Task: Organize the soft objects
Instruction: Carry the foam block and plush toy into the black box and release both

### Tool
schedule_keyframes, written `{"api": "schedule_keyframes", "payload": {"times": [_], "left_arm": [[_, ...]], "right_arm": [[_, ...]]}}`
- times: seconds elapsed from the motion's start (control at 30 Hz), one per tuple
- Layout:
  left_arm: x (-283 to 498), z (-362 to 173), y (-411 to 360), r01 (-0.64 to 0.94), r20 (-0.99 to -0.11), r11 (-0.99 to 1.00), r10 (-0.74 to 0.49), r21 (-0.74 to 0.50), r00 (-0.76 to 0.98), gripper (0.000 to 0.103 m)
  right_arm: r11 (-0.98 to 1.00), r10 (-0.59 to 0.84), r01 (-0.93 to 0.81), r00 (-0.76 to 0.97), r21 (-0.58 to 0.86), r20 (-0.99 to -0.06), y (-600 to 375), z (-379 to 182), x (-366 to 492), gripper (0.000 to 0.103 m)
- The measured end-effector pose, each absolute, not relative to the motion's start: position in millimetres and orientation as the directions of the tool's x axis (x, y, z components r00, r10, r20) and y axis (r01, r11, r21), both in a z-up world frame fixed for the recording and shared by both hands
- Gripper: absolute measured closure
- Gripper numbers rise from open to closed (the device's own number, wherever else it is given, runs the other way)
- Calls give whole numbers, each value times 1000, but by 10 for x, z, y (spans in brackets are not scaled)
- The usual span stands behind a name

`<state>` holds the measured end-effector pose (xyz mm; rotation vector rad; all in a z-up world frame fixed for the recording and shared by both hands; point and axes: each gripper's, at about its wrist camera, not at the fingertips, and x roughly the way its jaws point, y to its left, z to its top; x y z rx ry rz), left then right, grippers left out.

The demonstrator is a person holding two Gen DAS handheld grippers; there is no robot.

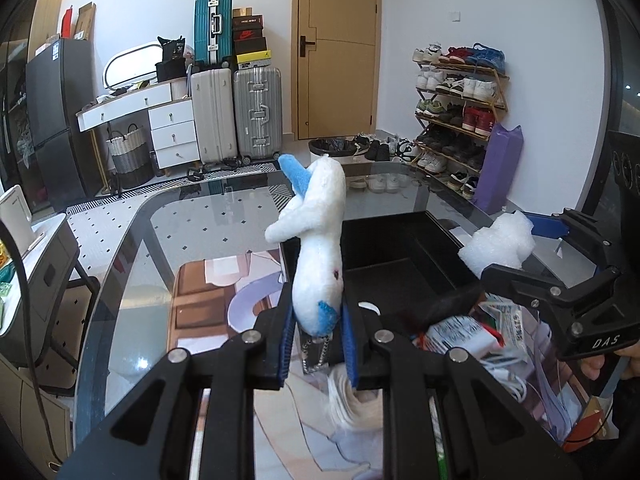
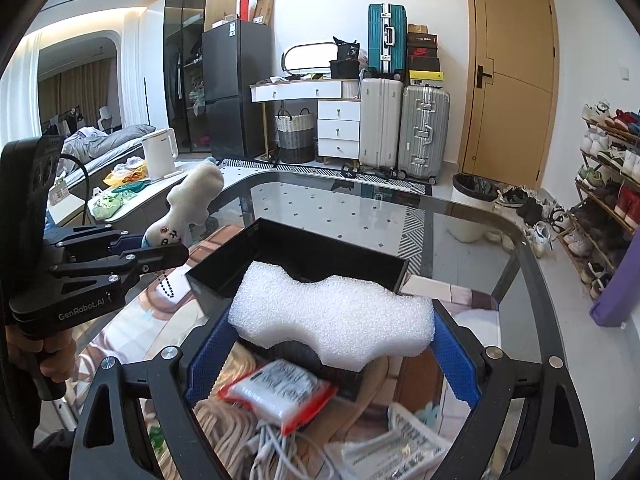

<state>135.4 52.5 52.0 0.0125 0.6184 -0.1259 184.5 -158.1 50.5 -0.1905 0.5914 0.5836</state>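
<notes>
My left gripper point(image 1: 318, 334) is shut on a white plush toy point(image 1: 318, 248) with blue tips and a small chain, and holds it upright above the table, left of the black box point(image 1: 404, 264). The toy also shows in the right wrist view point(image 2: 188, 208), in the left gripper point(image 2: 160, 250). My right gripper point(image 2: 332, 344) is shut on a white foam block point(image 2: 332, 320), held across its blue pads just in front of the black box point(image 2: 320, 256). The foam point(image 1: 498, 242) and right gripper point(image 1: 520, 248) show at the right of the left wrist view.
The glass table point(image 2: 360, 208) carries a packet with red edges point(image 2: 280, 392), white cables point(image 2: 280, 452), printed packets point(image 2: 396, 452) and a white round object point(image 1: 352, 404) near its front. Suitcases point(image 2: 404, 128), a door and a shoe rack point(image 1: 460, 108) stand behind.
</notes>
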Motion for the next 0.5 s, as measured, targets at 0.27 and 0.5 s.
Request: {"api": "schedule_keyframes", "payload": {"times": [0.27,0.5], "left_arm": [[1604,415,468,131,-609,991,-113,-14,785,84],[1713,338,458,138,-628,990,-112,-7,770,84]], "right_arm": [[822,456,-569,660,-1,-597,-1443,414,2140,11],[814,451,-581,654,-20,-607,-1304,353,2309,10]]}}
